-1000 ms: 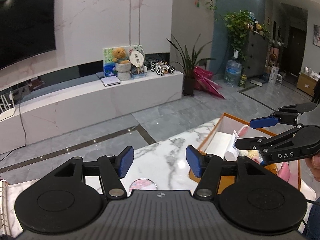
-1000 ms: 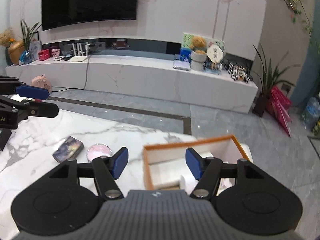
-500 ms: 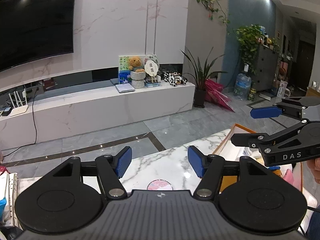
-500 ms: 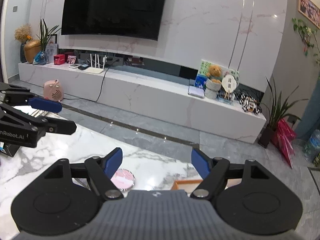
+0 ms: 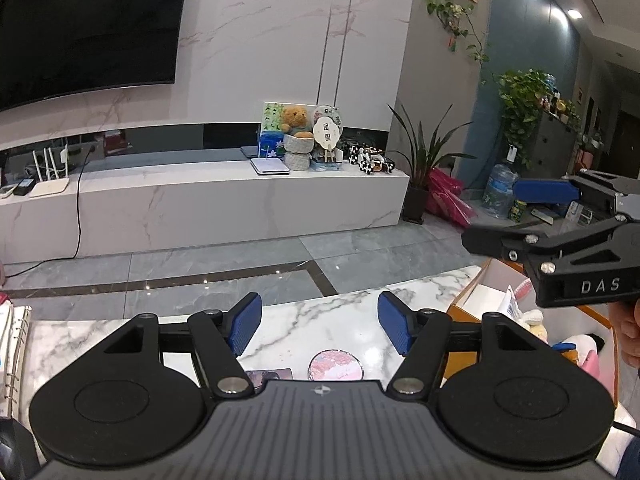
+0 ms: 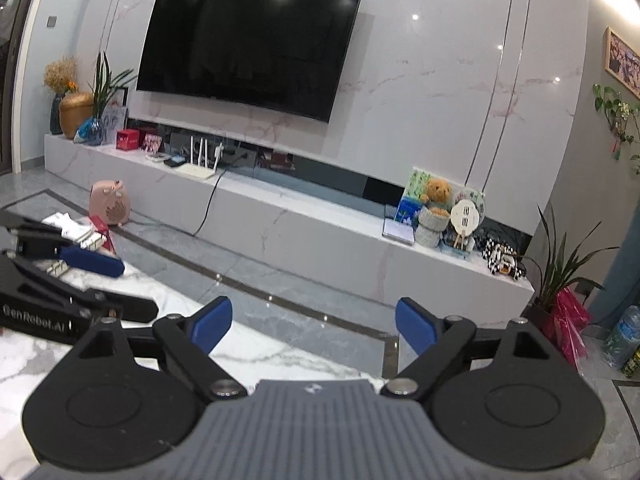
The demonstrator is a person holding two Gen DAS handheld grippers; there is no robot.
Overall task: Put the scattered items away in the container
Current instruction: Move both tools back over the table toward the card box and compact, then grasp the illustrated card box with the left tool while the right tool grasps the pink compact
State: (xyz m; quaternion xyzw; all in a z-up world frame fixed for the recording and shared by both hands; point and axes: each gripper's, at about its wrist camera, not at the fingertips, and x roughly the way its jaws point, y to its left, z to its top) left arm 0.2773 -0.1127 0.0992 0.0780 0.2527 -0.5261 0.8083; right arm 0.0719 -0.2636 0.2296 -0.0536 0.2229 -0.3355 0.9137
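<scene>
Hovering over the marble table [image 5: 320, 320] with the left gripper [image 5: 319, 322] moderately wide and empty, above a round pink disc [image 5: 335, 365] and a dark card [image 5: 267, 376] lying just beside each other. Spreading wider still on the right gripper [image 6: 312, 324], nothing between its pads. Sitting at the table's right end, the orange-rimmed container [image 5: 466, 302] already holding a white tube [image 5: 512, 306] and soft pink items [image 5: 590, 360].

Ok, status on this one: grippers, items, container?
Left gripper open, empty. Right gripper opening, empty. Pink round item on table, beside orange box. Nothing blocking.
</scene>
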